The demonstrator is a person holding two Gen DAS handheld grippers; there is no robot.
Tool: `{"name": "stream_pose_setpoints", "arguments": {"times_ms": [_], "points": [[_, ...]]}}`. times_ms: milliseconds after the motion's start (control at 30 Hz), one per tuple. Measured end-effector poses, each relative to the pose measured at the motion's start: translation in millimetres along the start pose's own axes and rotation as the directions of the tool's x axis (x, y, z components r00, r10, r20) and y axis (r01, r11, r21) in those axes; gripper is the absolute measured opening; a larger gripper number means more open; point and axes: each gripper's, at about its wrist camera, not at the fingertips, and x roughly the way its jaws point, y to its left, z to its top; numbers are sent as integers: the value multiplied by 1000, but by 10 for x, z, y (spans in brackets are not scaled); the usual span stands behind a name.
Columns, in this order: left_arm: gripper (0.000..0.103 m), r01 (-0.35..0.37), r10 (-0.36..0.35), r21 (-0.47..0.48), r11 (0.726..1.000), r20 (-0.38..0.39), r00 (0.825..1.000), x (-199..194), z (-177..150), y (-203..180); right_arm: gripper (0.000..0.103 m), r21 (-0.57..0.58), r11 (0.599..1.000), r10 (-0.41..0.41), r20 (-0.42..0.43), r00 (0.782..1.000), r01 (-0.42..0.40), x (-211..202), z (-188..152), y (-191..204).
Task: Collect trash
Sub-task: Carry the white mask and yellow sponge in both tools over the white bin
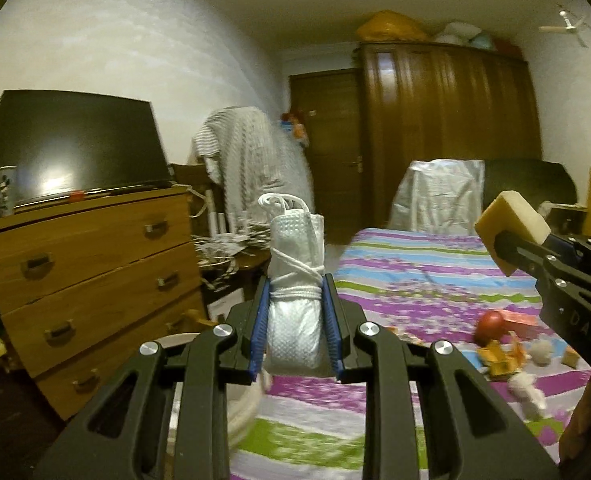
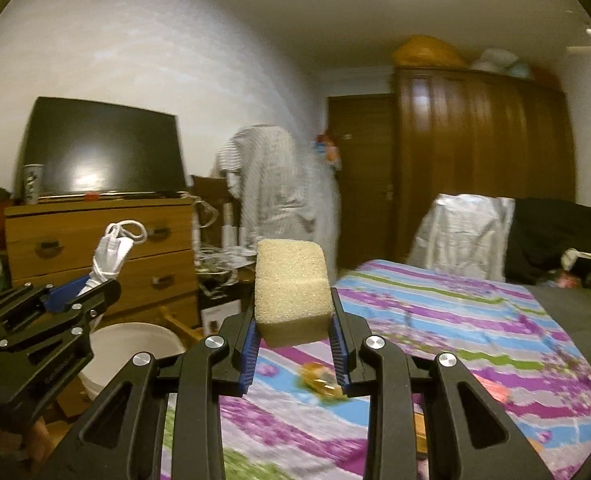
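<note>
My left gripper [image 1: 295, 292] is shut on a rolled white face mask [image 1: 295, 280] tied with its ear loops; it also shows in the right wrist view [image 2: 109, 258]. My right gripper [image 2: 293, 308] is shut on a yellow sponge [image 2: 291, 284], also seen in the left wrist view [image 1: 509, 226]. A white bucket [image 2: 131, 344] stands on the floor below the left gripper, beside the bed; its rim shows in the left wrist view [image 1: 243, 404]. Both grippers are held above the bed's near left edge.
A striped bedspread [image 1: 415, 280] holds a red ball [image 1: 491, 324], an orange toy truck [image 1: 499, 358] and small toys. A wooden dresser [image 1: 87, 272] with a TV [image 1: 79, 140] stands at the left. A wardrobe [image 1: 447, 100] and a door are at the back.
</note>
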Motion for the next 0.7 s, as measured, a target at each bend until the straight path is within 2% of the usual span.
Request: {"name": "stream_pose_setpoints", "arguments": {"times_ms": [233, 367, 500, 700], "points": [[24, -86, 84, -25, 996, -62, 995, 254, 4, 545, 32, -24, 991, 126, -66, 990, -128, 734, 236, 675], [24, -118, 113, -36, 992, -118, 987, 443, -46, 814, 32, -18, 980, 195, -127, 973, -198, 1213, 330, 1050], [24, -135, 127, -36, 990, -173, 977, 696, -90, 1042, 32, -5, 963, 262, -214, 941, -269, 1743, 322, 1409], [24, -136, 115, -58, 989, -280, 953, 1007, -235, 1356, 32, 30, 939, 328, -374, 867, -342, 2522, 109, 1860]]}}
